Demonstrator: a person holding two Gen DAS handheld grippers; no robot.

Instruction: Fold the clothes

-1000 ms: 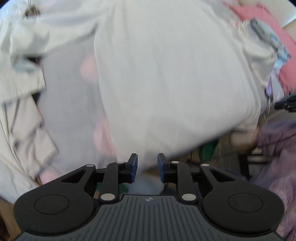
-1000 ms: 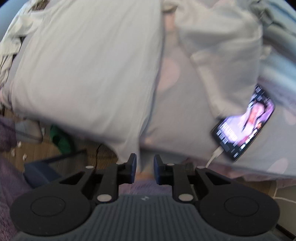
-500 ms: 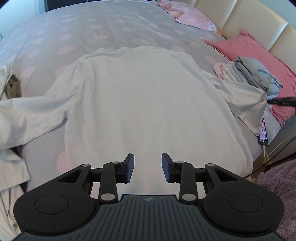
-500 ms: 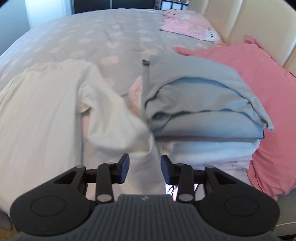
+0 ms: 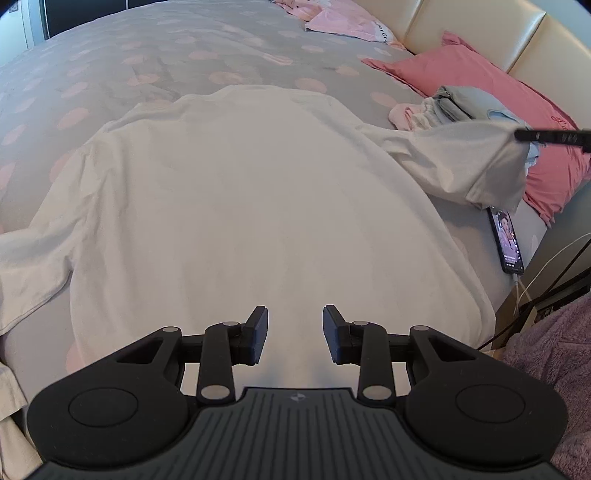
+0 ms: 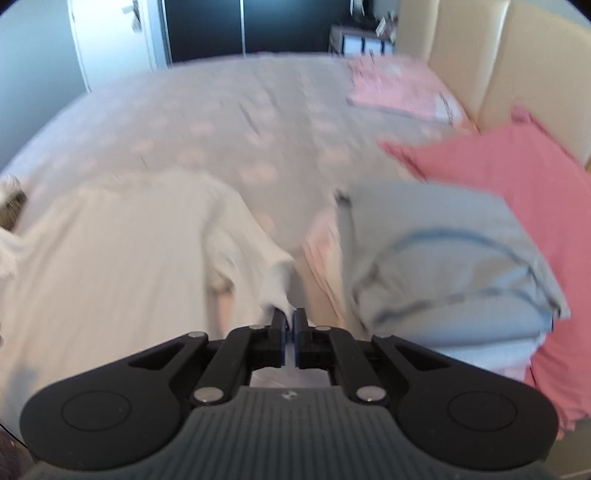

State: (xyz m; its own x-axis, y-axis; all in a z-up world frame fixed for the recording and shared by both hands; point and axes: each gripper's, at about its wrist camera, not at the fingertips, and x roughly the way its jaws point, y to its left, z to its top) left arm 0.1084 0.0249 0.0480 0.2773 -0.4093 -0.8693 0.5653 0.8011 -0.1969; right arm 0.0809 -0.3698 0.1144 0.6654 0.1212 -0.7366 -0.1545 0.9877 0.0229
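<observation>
Surface: bed (image 5: 229,48) with a grey cover printed with pink dots. White long-sleeved shirt (image 5: 240,206) lies spread flat across it, hem toward the near edge, one sleeve trailing off to the left.

Left claw (image 5: 295,334): jaws wide apart, holding nothing, hovering over the shirt's lower hem.

Right claw (image 6: 290,326): jaws nearly closed, pinching the cuff of the shirt's right sleeve (image 6: 277,284); the sleeve is lifted off the bed. Right view blurred.

Surroundings: stack of folded clothes (image 6: 454,266), grey on top, just right of the sleeve, beside a pink pillow (image 5: 480,85). Cream padded headboard (image 5: 498,29) behind. Phone (image 5: 508,243) with lit screen at the bed edge, cable attached. Dark wardrobe doors (image 6: 240,26) at the far wall.
</observation>
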